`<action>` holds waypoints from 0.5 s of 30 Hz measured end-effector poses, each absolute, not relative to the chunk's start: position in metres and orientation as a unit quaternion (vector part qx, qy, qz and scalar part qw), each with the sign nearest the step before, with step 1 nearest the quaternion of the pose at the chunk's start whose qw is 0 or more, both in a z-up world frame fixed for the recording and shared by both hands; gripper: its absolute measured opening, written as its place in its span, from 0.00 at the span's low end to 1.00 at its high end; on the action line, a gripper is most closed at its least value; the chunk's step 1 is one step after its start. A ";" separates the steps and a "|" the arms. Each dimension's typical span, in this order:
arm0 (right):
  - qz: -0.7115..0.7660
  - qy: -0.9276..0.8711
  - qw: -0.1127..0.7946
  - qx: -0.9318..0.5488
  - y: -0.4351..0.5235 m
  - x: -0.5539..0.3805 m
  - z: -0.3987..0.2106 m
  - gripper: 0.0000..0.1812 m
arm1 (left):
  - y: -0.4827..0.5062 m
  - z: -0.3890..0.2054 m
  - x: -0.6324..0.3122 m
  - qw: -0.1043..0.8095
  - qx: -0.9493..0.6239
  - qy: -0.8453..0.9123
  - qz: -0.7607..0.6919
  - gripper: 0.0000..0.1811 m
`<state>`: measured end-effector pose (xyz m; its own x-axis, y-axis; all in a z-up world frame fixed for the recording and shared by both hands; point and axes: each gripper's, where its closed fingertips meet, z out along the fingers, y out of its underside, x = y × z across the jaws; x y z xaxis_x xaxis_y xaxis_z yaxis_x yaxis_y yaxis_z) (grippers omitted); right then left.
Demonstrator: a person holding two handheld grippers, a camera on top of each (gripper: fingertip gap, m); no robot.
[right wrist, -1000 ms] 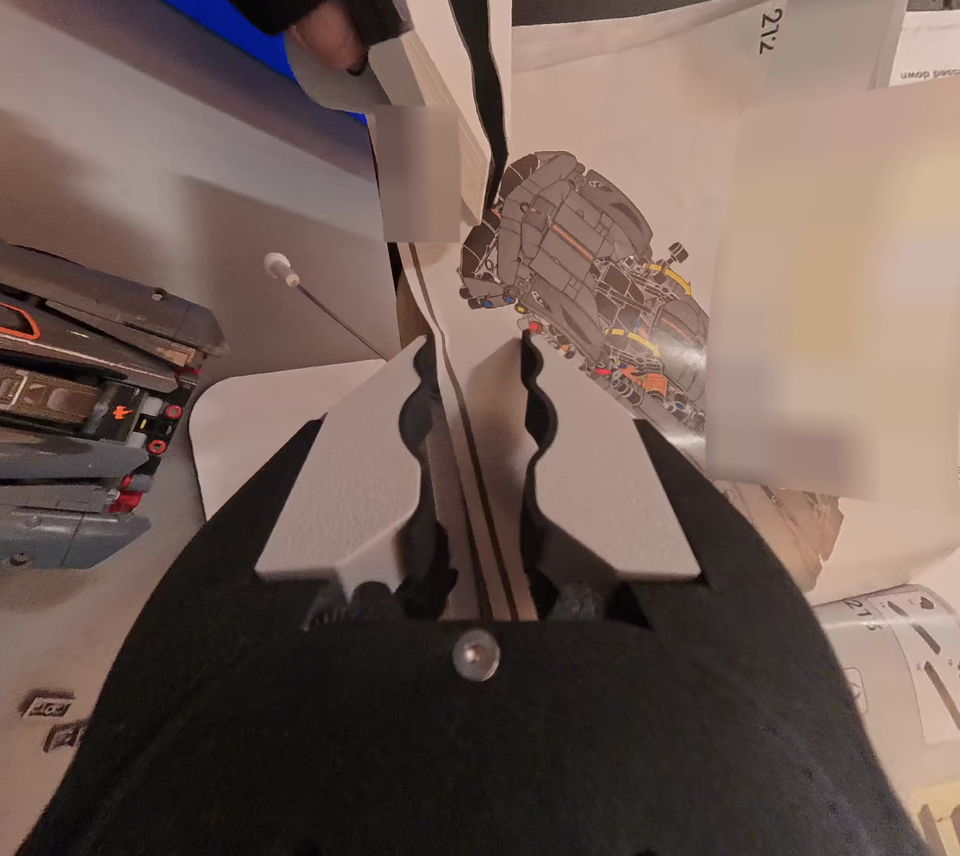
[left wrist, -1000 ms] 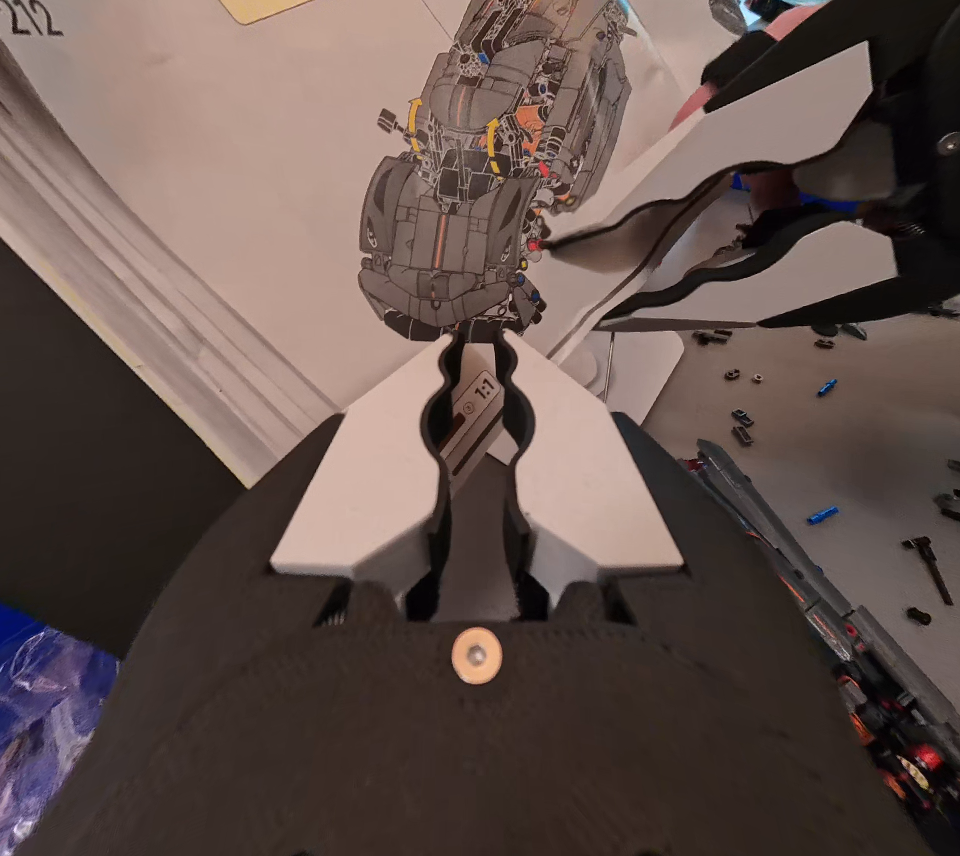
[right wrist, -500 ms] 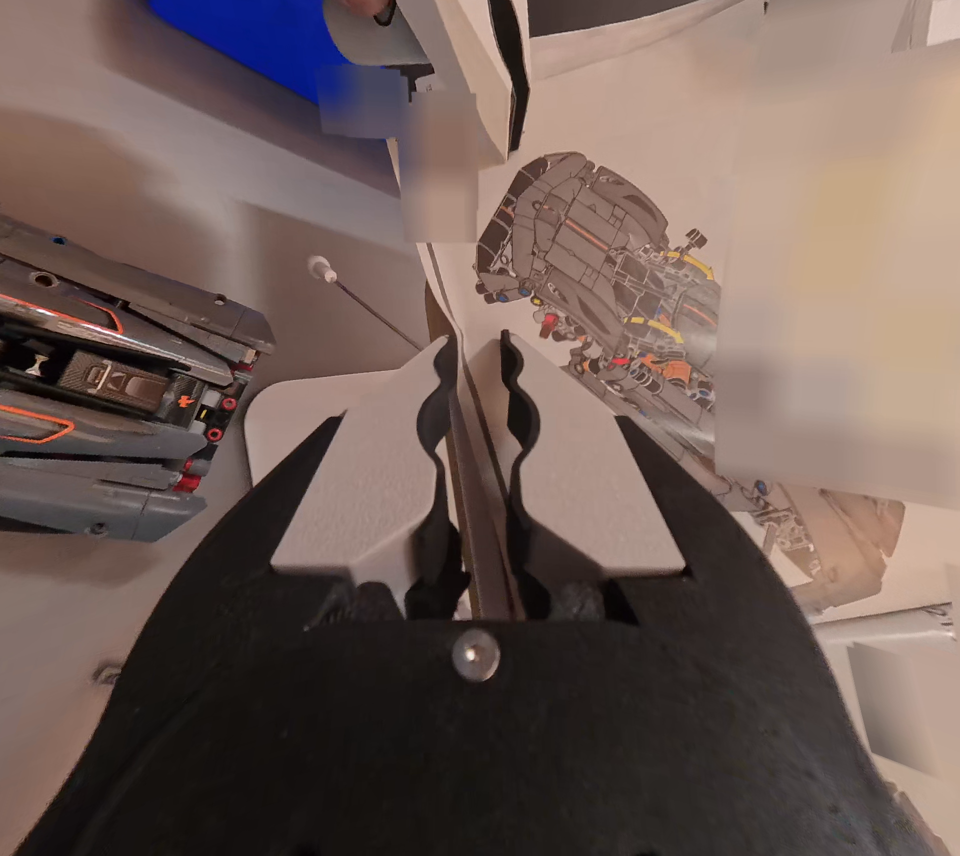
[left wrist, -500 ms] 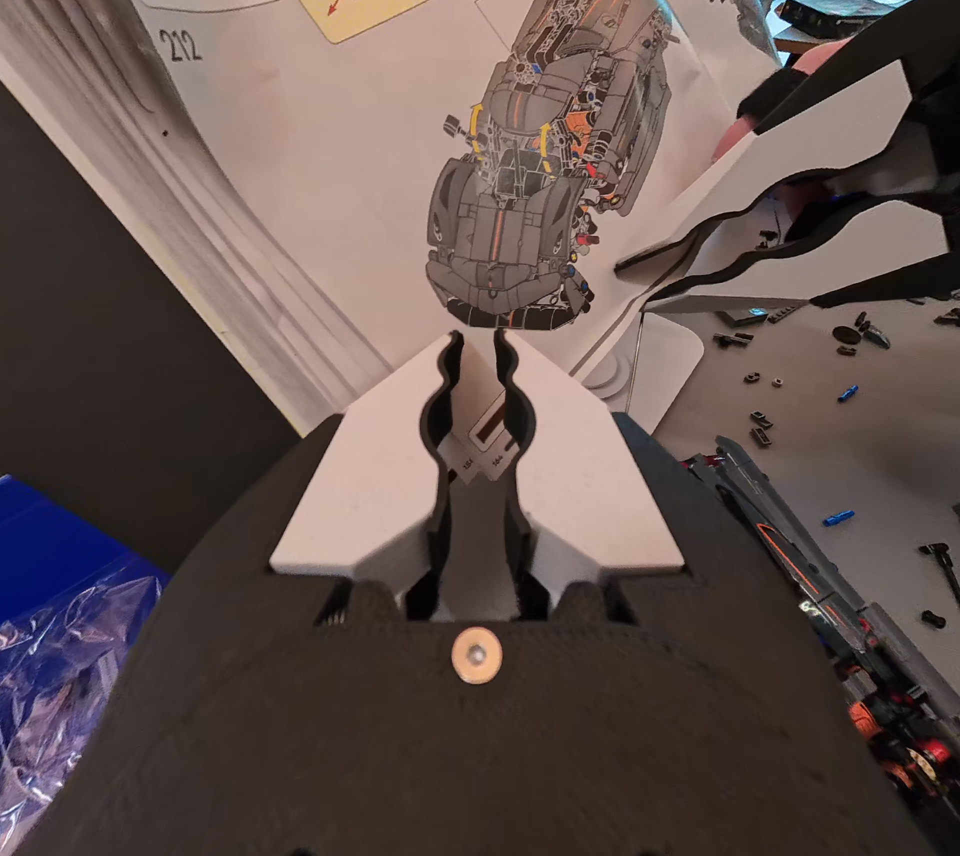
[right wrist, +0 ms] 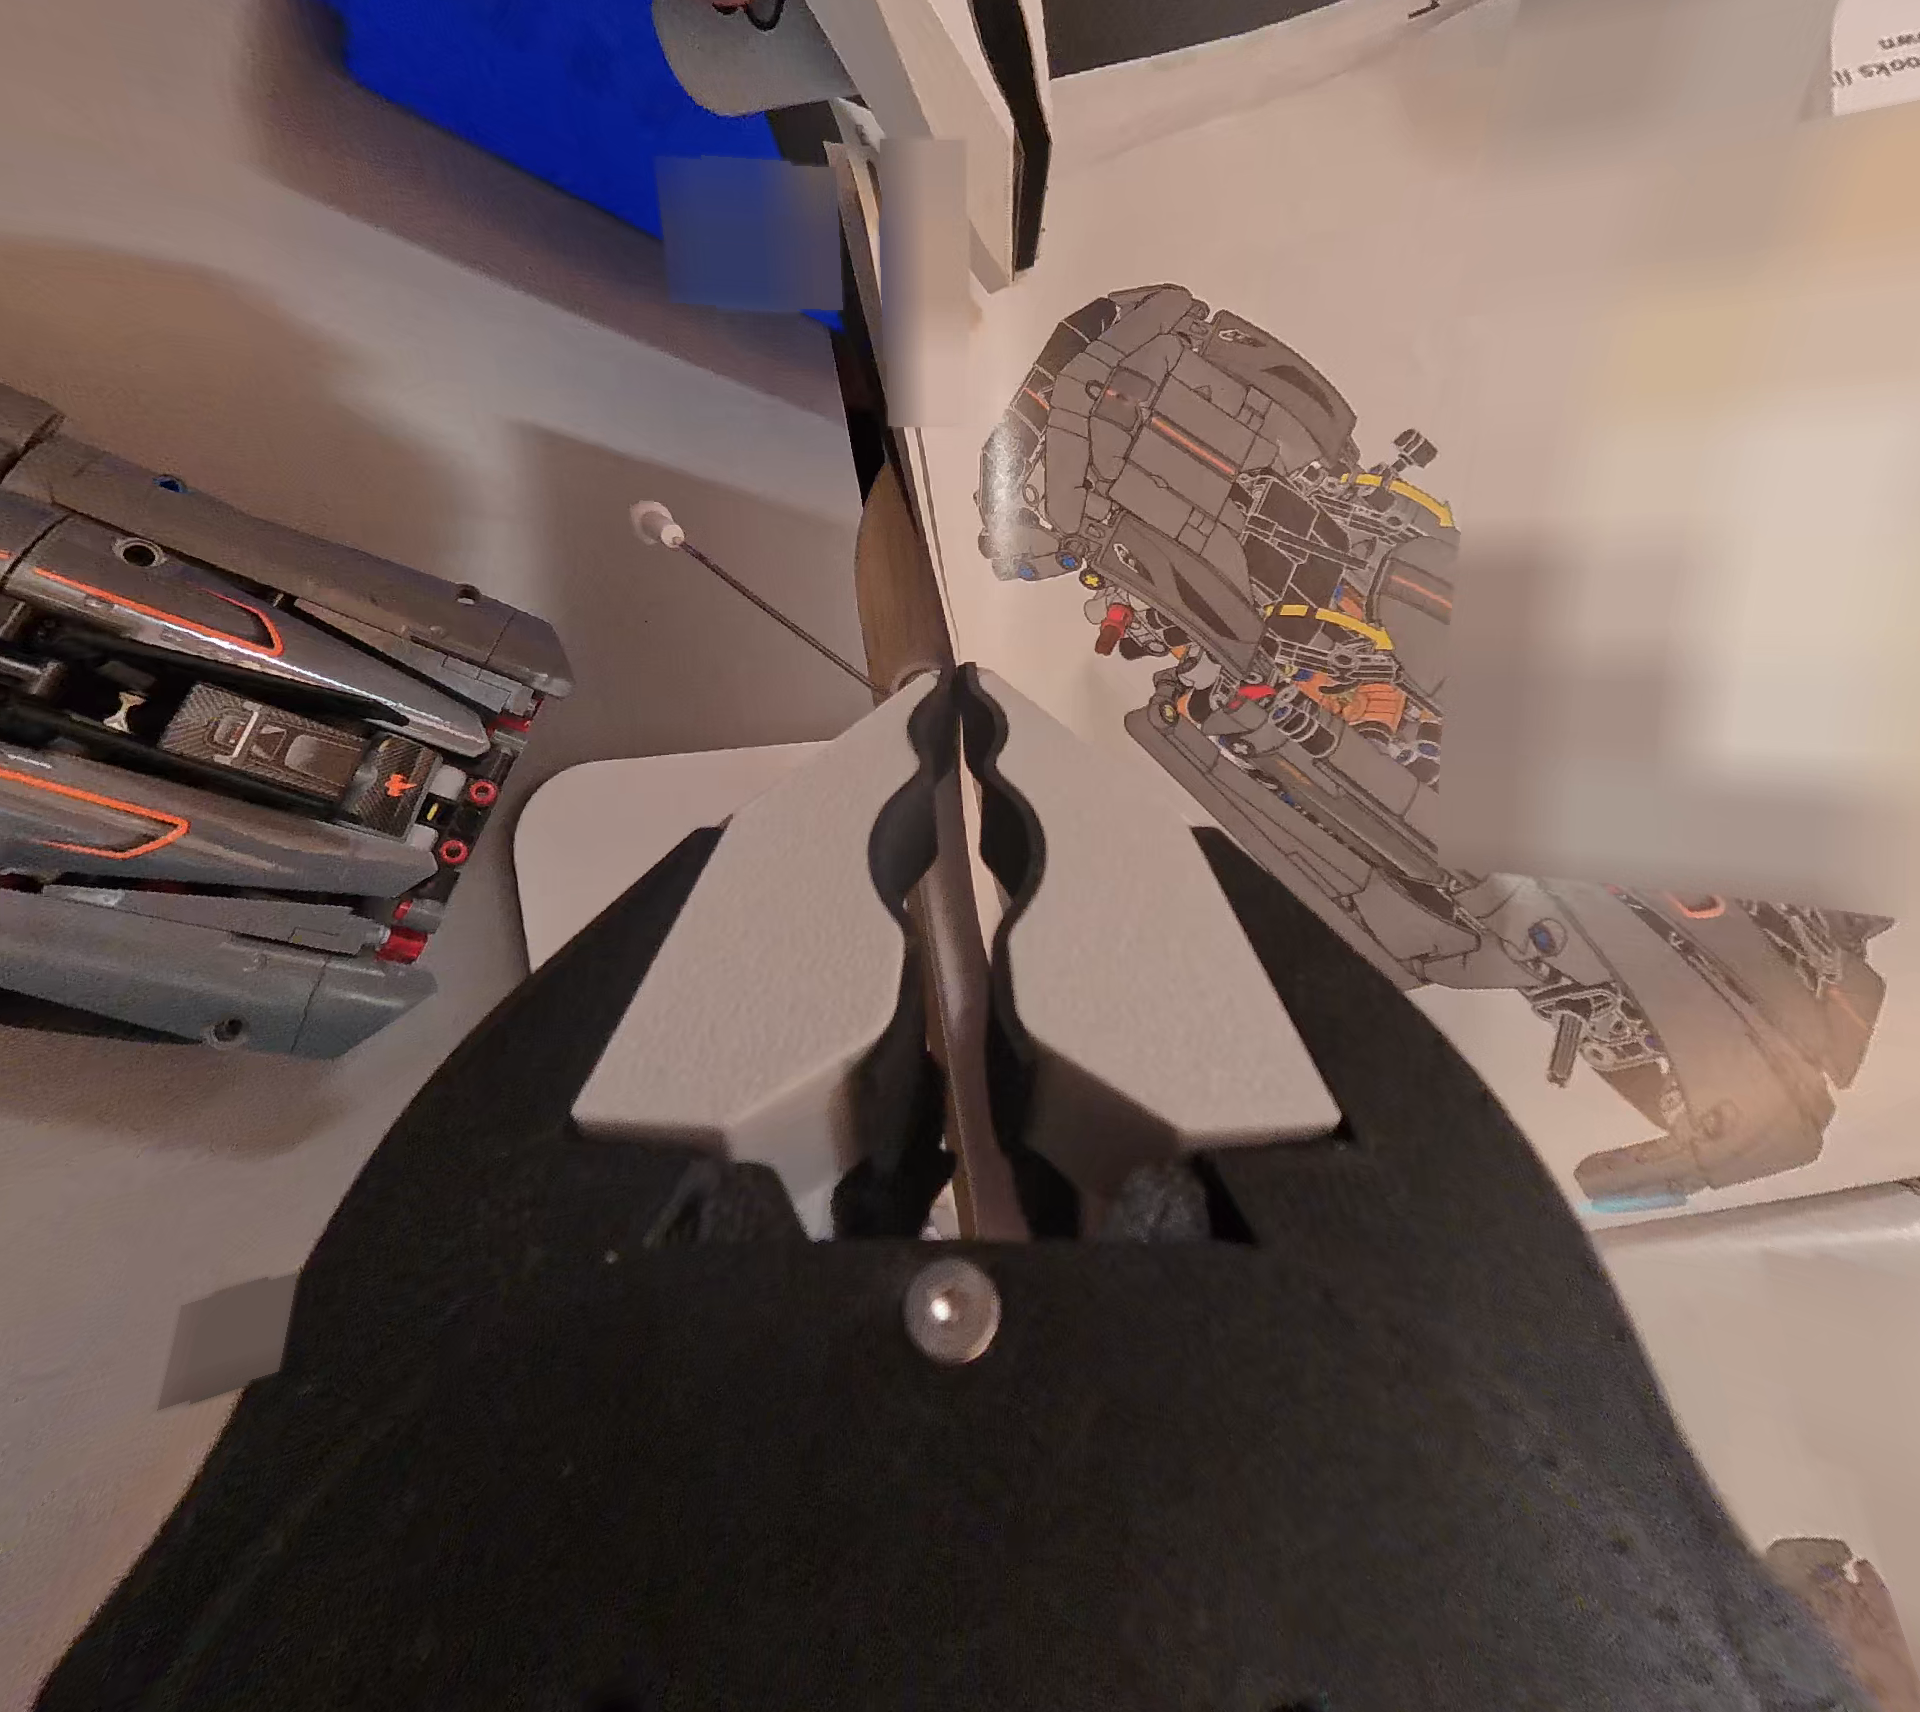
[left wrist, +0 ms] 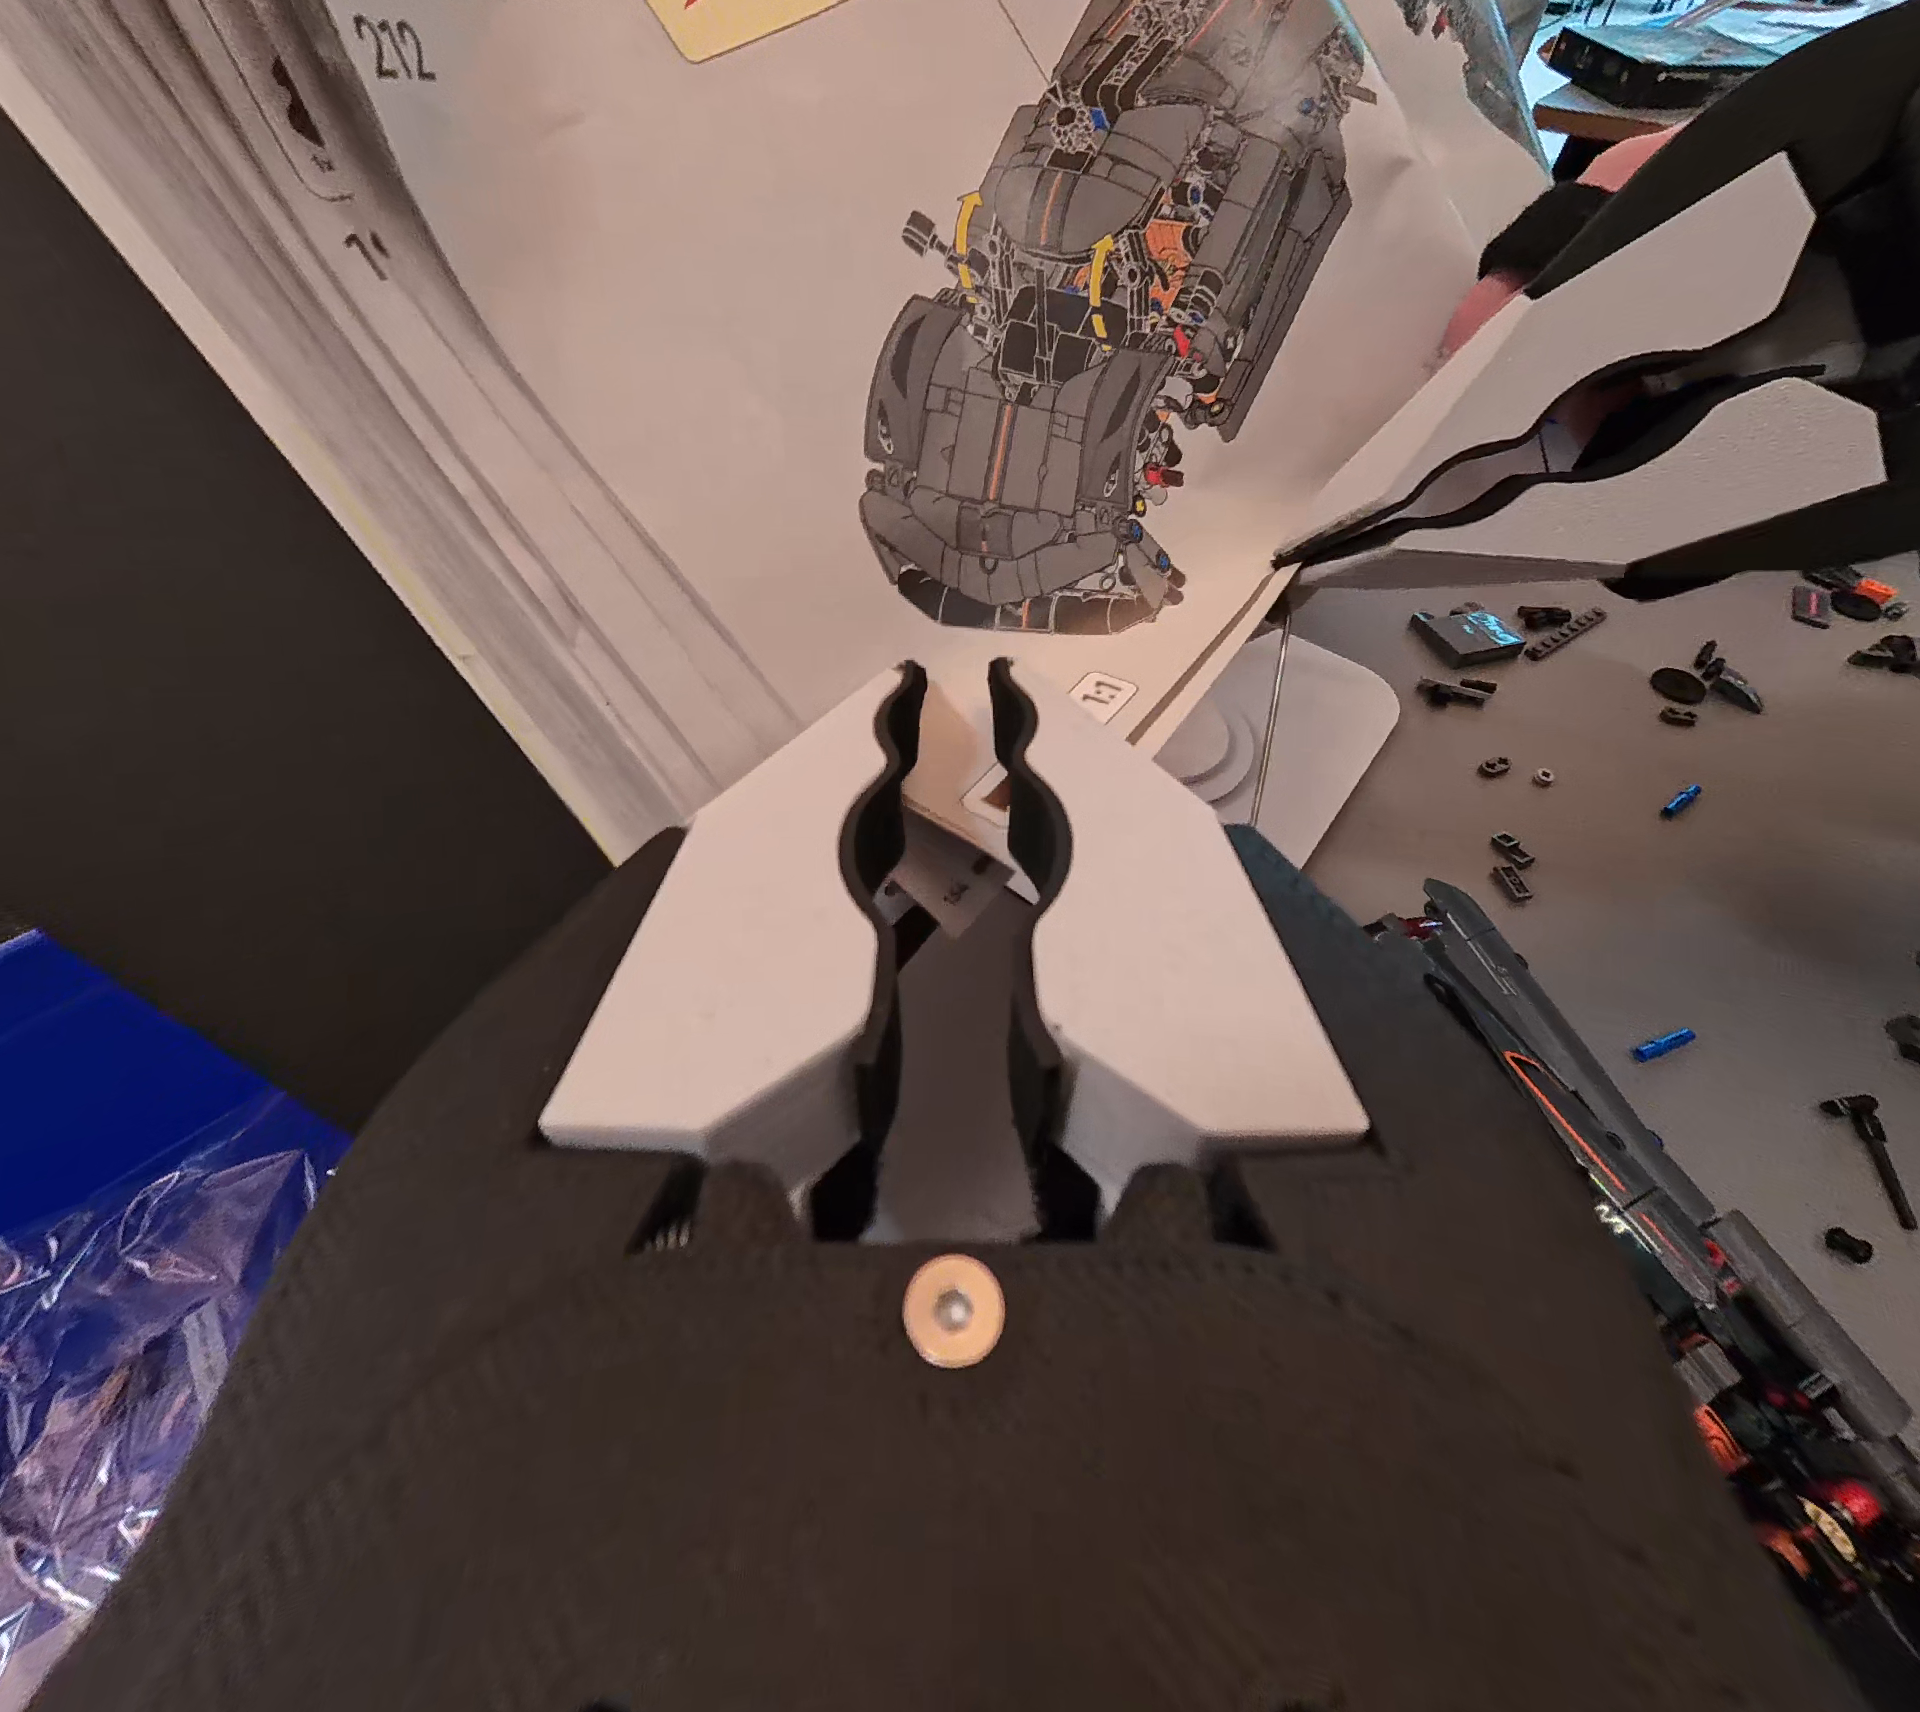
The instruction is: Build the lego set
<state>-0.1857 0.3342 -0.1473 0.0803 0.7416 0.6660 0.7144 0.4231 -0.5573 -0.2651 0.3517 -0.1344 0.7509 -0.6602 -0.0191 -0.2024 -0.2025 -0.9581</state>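
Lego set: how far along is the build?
Done: much of the grey-and-orange car is assembled on the table. In hand: no brick; the right gripper is shut on the edge of a manual page, and the left gripper is open just in front of the manual. Left: loose parts lie unplaced.

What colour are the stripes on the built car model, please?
Orange stripes on the grey car model, clearest in the right wrist view.

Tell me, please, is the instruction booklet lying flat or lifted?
Lifted: the instruction booklet stands tilted off the table, the right gripper shut on its edge.
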 end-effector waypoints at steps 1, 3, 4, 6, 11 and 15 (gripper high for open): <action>0.019 -0.677 0.502 -0.539 0.334 -0.185 -0.147 0.00 | 0.352 -0.135 -0.266 0.562 -0.748 0.288 -0.203 0.06; 0.030 -0.675 0.504 -0.539 0.333 -0.185 -0.146 0.00 | 0.351 -0.134 -0.267 0.561 -0.749 0.287 -0.205 0.06; 0.033 -0.673 0.505 -0.540 0.333 -0.185 -0.145 0.00 | 0.351 -0.134 -0.268 0.562 -0.749 0.286 -0.205 0.06; 0.038 -0.671 0.506 -0.541 0.333 -0.184 -0.145 0.00 | 0.351 -0.134 -0.268 0.561 -0.749 0.285 -0.207 0.06; 0.061 -0.665 0.509 -0.543 0.331 -0.184 -0.144 0.00 | 0.350 -0.132 -0.270 0.563 -0.748 0.283 -0.210 0.06; 0.082 -0.657 0.513 -0.547 0.329 -0.183 -0.140 0.00 | 0.349 -0.129 -0.274 0.567 -0.744 0.275 -0.222 0.06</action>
<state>-0.1832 0.3294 -0.1399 0.1246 0.8021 0.5841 0.6347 0.3880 -0.6682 -0.2737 0.3494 -0.1288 0.7502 -0.6610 0.0183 -0.1572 -0.2052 -0.9660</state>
